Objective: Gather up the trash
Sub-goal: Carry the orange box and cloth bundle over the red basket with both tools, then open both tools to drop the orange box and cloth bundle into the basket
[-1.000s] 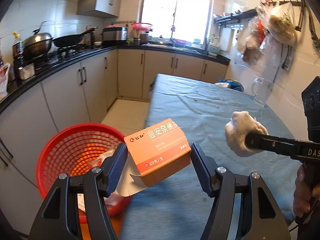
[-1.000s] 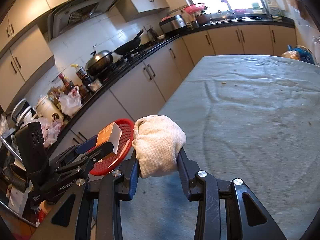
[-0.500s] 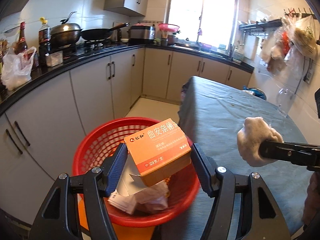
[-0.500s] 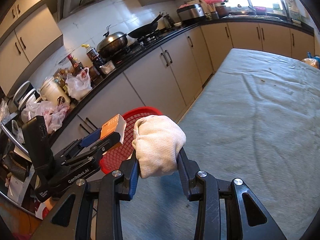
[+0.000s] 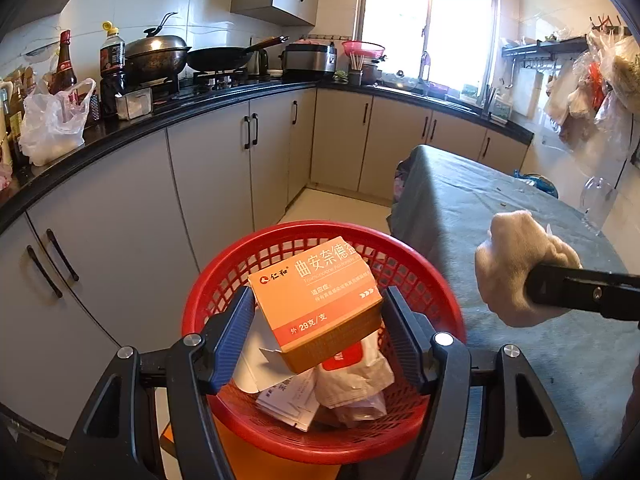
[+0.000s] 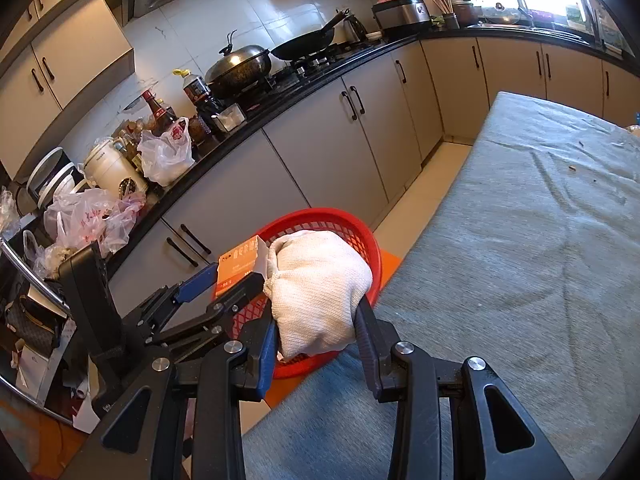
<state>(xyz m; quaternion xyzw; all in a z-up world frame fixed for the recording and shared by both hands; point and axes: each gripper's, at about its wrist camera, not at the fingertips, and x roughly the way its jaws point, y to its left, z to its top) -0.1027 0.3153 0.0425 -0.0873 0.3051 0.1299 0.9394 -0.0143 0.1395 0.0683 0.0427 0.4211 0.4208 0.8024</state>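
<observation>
Both grippers [image 5: 318,312] [image 6: 318,328] angle downward, jaws clamped.

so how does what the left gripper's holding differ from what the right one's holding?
The orange carton in the left gripper is a stiff, flat-sided printed box with an end flap hanging open; the white cloth wad in the right gripper is soft, rounded and unprinted. The carton hangs over the red basket; in the left wrist view the wad sits over the table beside it. Both are clamped between fingers.
</observation>
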